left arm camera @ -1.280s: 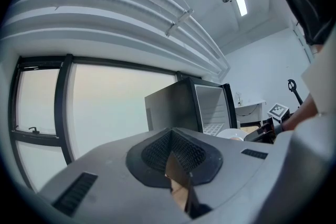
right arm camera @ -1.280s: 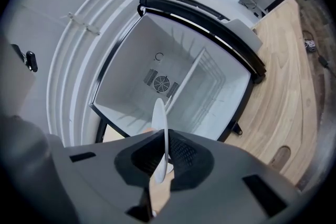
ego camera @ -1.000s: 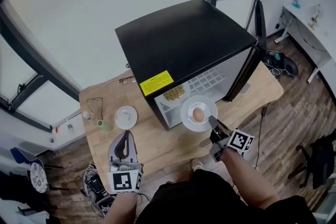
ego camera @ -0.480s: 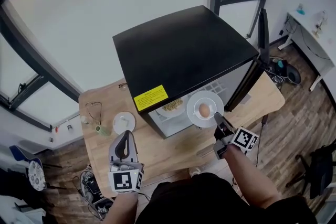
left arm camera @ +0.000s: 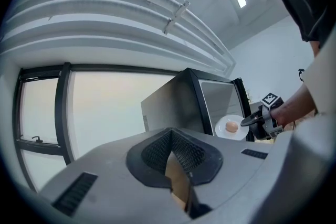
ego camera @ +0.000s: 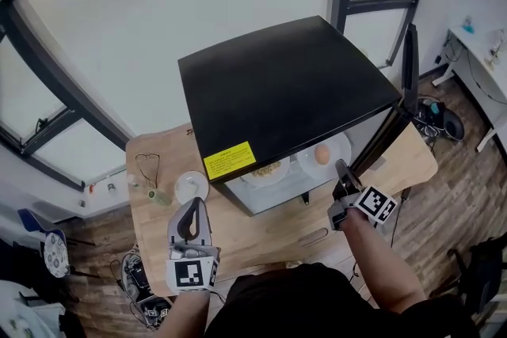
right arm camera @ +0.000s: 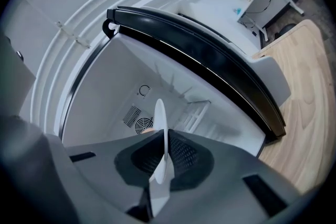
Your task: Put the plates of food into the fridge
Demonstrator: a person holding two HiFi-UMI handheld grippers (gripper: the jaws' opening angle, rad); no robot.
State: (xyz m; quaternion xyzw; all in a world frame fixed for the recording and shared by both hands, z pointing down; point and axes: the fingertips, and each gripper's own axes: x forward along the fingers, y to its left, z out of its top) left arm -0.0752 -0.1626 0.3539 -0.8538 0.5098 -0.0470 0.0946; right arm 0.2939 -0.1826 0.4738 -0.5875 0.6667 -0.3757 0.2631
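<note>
A black mini fridge [ego camera: 285,87] stands on the wooden table [ego camera: 261,229] with its door [ego camera: 392,131] swung open to the right. My right gripper [ego camera: 341,168] is shut on the rim of a white plate [ego camera: 310,162] carrying an egg [ego camera: 322,155], held level at the fridge opening. In the right gripper view the plate [right arm camera: 160,128] shows edge-on between the pads, with the white fridge interior [right arm camera: 131,92] behind it. A second plate with greenish food [ego camera: 265,169] sits inside the fridge. My left gripper [ego camera: 190,219] hovers shut and empty over the table's near left.
A small white plate [ego camera: 191,186] lies on the table left of the fridge, beside a small greenish bottle [ego camera: 158,195] and a pair of glasses [ego camera: 148,165]. The open door [right arm camera: 210,60] stands to the right of the plate's path. Wooden floor surrounds the table.
My right gripper has carried the egg plate up and away from me, from in front of the fridge to its opening under the black top. The left gripper has barely shifted.
</note>
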